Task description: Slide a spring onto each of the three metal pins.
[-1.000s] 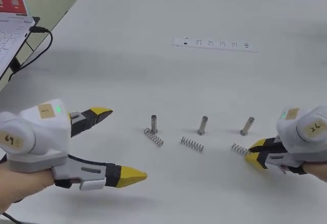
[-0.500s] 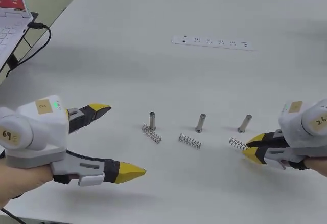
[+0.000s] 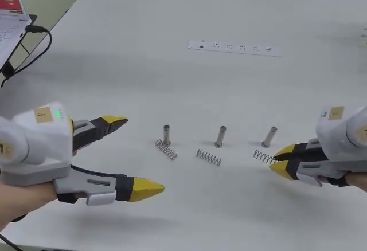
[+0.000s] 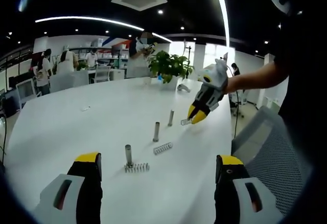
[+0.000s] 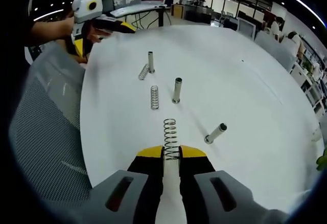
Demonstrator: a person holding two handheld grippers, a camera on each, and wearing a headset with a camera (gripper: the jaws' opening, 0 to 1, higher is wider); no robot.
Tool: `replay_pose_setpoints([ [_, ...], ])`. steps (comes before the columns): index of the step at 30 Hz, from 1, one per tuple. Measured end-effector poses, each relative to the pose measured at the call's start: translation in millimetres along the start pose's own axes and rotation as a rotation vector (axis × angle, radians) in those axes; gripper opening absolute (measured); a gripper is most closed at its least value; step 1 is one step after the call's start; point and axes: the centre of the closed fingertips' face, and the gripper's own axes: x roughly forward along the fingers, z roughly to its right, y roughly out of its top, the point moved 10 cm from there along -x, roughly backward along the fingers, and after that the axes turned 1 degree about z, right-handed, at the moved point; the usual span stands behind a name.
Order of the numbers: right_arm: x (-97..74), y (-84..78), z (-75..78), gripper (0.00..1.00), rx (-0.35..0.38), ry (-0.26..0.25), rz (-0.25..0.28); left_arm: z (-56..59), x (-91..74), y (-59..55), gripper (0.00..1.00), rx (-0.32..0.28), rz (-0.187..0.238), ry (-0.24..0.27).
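3 grey pins (image 3: 221, 136) stand near the table's (image 3: 143, 62) front edge, a thin coiled spring (image 3: 208, 157) by each. Right gripper (image 3: 276, 160) clamps the right spring (image 3: 262, 156); left gripper (image 3: 142, 155) gapes.

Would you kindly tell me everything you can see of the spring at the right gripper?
The spring is a thin, straight coil of silvery wire with open turns. Its near end is pinched between the yellow tips of the right gripper, whose jaws are closed on it; the rest points forward along them, low over the white table. Whether its far end touches the table I cannot tell. It sits near the rightmost pin, apart from it.
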Motion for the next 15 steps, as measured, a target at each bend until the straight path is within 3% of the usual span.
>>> replay_pose_setpoints([
  [3,-2.3,2.5,-2.6,0.08,-0.007,0.007,0.004,2.3,3.5,3.1,0.86,0.002,0.003,-0.019],
  [10,-8.2,9.4,-9.0,0.08,-0.007,0.029,0.026,17.5,15.8,3.8,0.73,0.014,-0.026,-0.138],
  [15,-9.8,15.6,-13.7,0.08,-0.032,0.047,0.031,24.5,31.7,-8.4,0.68,0.043,-0.100,-0.204],
])
